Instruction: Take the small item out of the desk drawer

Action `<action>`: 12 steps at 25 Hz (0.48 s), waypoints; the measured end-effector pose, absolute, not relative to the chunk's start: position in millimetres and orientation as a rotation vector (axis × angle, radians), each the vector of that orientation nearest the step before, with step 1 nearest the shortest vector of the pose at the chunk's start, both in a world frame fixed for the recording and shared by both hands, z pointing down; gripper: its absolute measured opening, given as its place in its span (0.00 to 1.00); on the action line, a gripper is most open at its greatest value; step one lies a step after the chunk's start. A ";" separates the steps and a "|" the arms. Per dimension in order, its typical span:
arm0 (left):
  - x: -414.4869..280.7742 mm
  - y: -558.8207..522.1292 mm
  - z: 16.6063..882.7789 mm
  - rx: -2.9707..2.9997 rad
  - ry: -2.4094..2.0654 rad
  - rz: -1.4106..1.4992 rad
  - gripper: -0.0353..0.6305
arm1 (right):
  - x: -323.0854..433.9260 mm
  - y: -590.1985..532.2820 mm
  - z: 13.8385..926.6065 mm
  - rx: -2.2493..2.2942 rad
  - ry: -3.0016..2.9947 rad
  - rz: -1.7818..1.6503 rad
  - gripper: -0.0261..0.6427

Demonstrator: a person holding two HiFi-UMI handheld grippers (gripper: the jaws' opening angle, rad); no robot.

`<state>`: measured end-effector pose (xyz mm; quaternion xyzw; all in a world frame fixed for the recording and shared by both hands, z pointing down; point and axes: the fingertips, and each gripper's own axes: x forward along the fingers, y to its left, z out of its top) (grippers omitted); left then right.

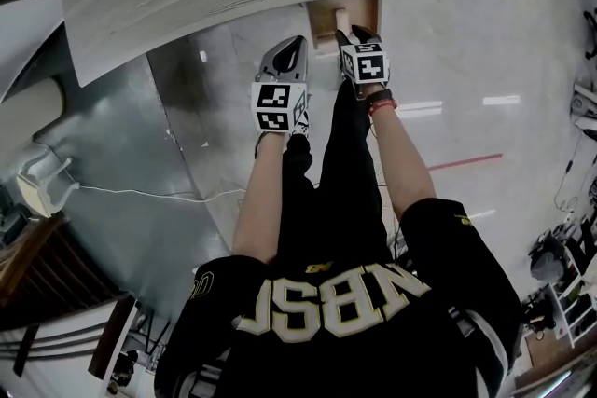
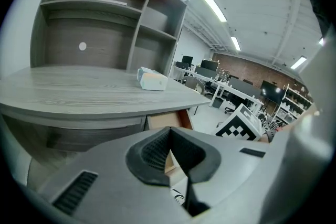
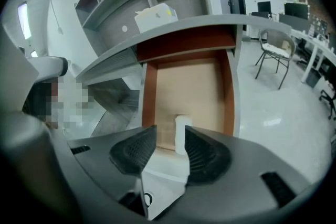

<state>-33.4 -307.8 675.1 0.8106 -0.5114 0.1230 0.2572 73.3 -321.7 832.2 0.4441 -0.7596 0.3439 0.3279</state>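
Right gripper view: my right gripper (image 3: 170, 131), jaws parted and empty, is nearer; the small item (image 3: 182, 131) sits just ahead in the drawer (image 3: 184, 81), long axis along the gap. Left gripper (image 2: 169, 132) clenched, empty.

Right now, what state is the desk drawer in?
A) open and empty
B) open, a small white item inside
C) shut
B: the drawer is pulled out under the desktop, and a small white item stands near its front edge, just ahead of the right gripper's open jaws.
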 end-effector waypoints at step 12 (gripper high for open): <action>-29.9 -312.1 709.9 2.174 -1.363 0.342 0.07 | 70.2 -343.2 877.6 1.115 -1.922 0.869 0.37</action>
